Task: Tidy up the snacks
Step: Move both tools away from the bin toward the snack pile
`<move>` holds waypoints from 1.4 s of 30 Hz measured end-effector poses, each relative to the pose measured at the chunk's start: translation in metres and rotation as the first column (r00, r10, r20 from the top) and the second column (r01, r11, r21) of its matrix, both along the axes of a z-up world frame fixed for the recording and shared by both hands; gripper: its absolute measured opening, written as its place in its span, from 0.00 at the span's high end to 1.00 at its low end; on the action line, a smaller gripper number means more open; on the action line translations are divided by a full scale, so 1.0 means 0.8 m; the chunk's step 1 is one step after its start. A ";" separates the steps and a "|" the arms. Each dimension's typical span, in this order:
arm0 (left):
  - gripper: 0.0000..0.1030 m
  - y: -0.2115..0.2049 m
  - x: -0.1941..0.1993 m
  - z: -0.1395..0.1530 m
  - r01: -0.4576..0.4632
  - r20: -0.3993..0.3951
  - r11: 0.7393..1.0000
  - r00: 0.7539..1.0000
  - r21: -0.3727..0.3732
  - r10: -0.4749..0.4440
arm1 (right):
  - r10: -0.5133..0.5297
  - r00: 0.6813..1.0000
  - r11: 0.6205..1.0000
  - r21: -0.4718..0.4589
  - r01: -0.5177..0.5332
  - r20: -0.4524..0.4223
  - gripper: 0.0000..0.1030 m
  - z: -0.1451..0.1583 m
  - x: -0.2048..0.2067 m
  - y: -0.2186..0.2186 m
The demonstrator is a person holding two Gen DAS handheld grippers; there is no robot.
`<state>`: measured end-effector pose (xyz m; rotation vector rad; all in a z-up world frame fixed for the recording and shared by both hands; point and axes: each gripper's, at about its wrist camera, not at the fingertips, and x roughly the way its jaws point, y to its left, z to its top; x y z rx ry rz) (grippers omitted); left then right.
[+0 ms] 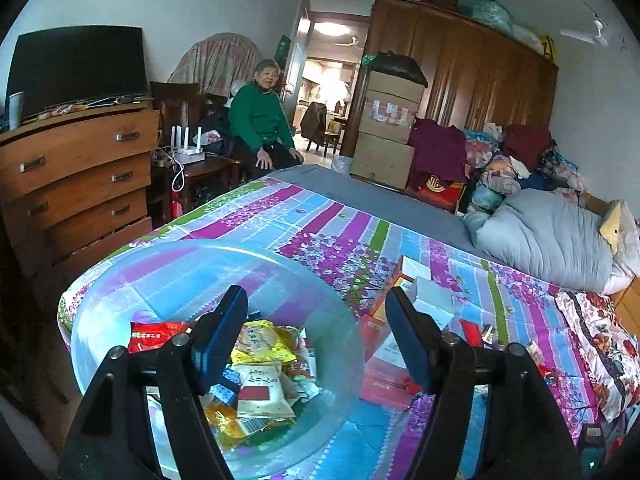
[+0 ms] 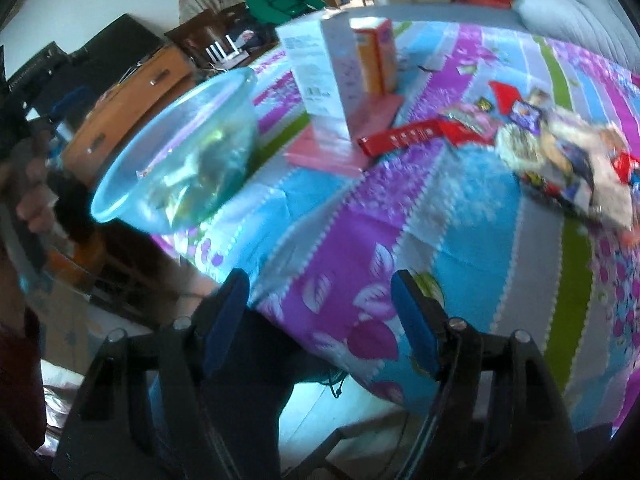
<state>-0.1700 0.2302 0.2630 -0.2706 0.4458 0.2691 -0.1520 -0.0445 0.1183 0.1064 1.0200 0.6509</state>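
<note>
A clear bluish plastic bowl (image 1: 120, 280) stands on the striped floral bedspread (image 1: 320, 220) and holds several snack packets (image 1: 260, 344). My left gripper (image 1: 316, 316) hangs open over the bowl's right side with nothing between its fingers. Cartons (image 1: 424, 292) lie just right of it. In the blurred right wrist view the bowl (image 2: 180, 148) is at the left, a white carton (image 2: 320, 68) and an orange one (image 2: 376, 56) stand behind it, and loose snack packets (image 2: 560, 152) lie at the right. My right gripper (image 2: 320, 300) is open and empty above the bed's near edge.
A person in a green top (image 1: 260, 120) sits beyond the bed. A wooden dresser (image 1: 80, 172) stands at the left, stacked cardboard boxes (image 1: 384, 128) and a wardrobe at the back, a folded grey quilt (image 1: 552, 236) at the right. A hand (image 2: 32, 200) shows beside the bowl.
</note>
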 end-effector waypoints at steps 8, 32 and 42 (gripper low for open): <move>0.29 -0.033 0.012 0.003 0.037 -0.014 0.999 0.999 0.033 -0.036 | -0.025 0.999 1.000 0.009 0.026 -0.027 0.28 -0.016 -0.001 -0.023; 0.30 -0.077 0.040 -0.008 0.097 -0.049 0.994 0.994 0.043 -0.095 | -0.083 0.990 0.996 0.008 0.084 -0.110 0.27 -0.055 0.000 -0.062; 0.29 -0.082 0.036 -0.013 0.109 -0.046 0.993 0.993 0.035 -0.107 | -0.079 0.990 0.997 -0.004 0.079 -0.116 0.27 -0.059 -0.004 -0.061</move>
